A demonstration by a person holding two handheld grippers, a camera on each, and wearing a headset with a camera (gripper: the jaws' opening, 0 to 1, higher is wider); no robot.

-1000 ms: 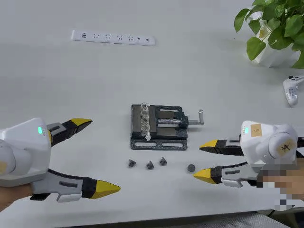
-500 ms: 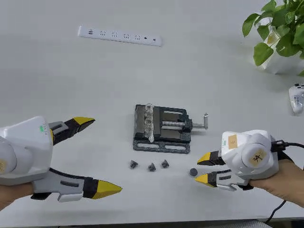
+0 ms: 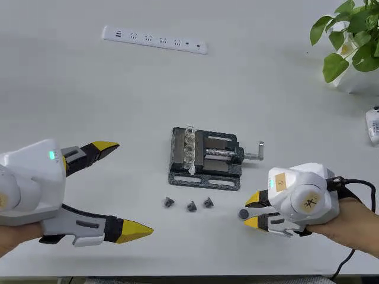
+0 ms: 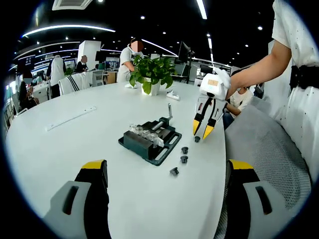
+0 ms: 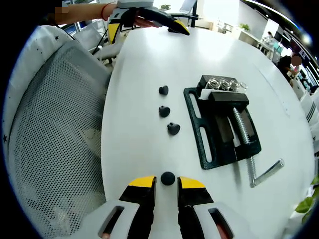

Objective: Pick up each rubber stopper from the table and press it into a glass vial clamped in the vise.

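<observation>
We hold our left gripper (image 3: 130, 187), white-bodied with black, yellow-tipped jaws, low at our left side. Its jaws are spread wide and point to the right. Our matching right gripper (image 3: 246, 212) tilts tips-down and leftward, its jaws drawn in to a narrow gap. Our right hand (image 3: 350, 222) grips its rear, and the forearm (image 4: 254, 69) is bare.

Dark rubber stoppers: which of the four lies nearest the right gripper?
The lone dark rubber stopper at the right gripper's yellow tips; the other three sit in a row apart.
</observation>
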